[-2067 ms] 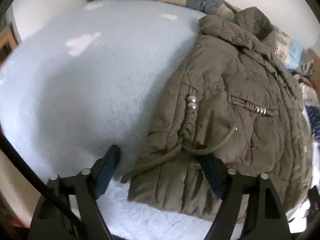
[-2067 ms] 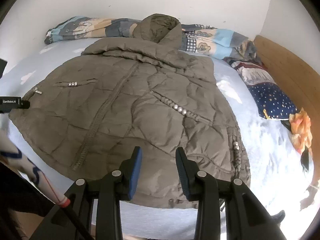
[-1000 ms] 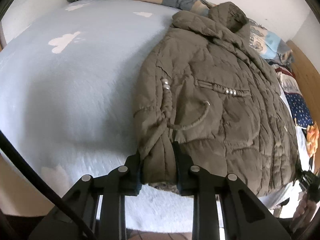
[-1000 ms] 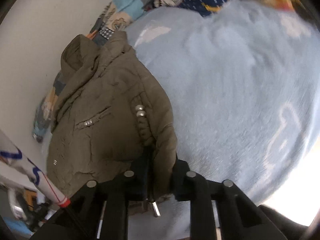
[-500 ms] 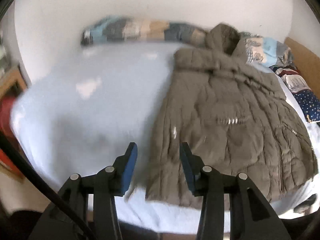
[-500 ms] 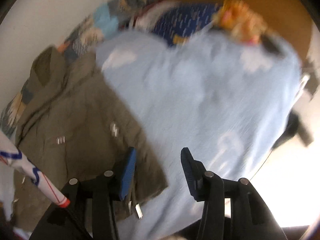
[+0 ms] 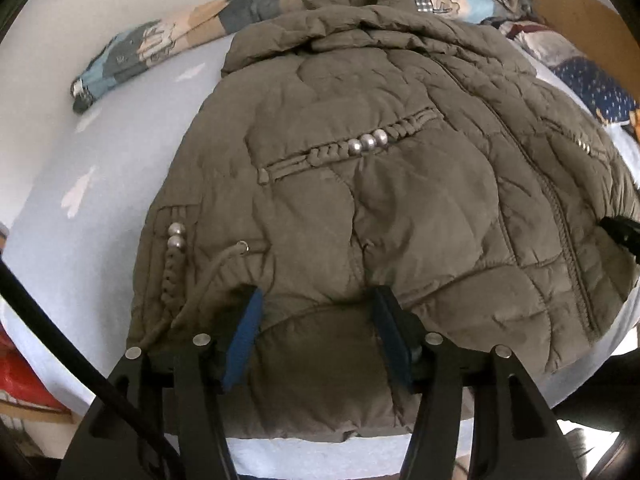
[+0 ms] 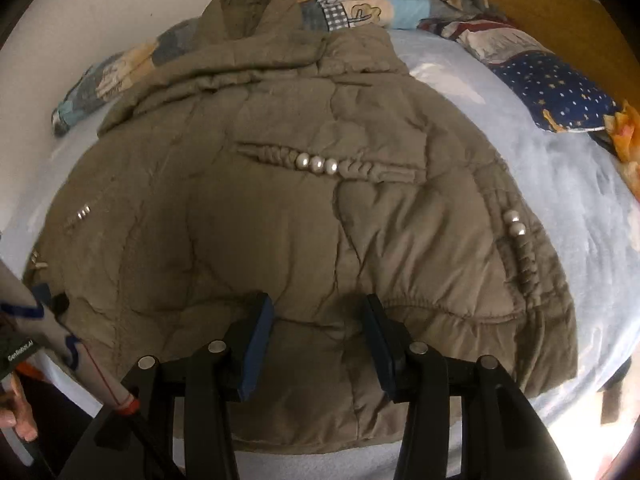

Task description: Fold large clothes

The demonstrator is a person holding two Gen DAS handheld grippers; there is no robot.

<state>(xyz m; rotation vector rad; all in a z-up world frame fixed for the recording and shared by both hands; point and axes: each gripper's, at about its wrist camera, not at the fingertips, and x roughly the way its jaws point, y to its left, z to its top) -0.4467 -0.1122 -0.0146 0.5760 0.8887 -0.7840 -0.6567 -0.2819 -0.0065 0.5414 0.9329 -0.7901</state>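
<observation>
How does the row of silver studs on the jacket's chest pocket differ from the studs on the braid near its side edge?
In the right wrist view the pocket studs are three, lying in a nearly level row mid-panel on the jacket. The side braid studs are two, stacked along a braid that runs down toward the hem at the jacket's right edge. Both sets are round, silvery, and set into braided olive trim.

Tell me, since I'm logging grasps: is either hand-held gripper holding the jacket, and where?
Neither holds it: left hand-held gripper is opening and right hand-held gripper open above the jacket hem.
</observation>
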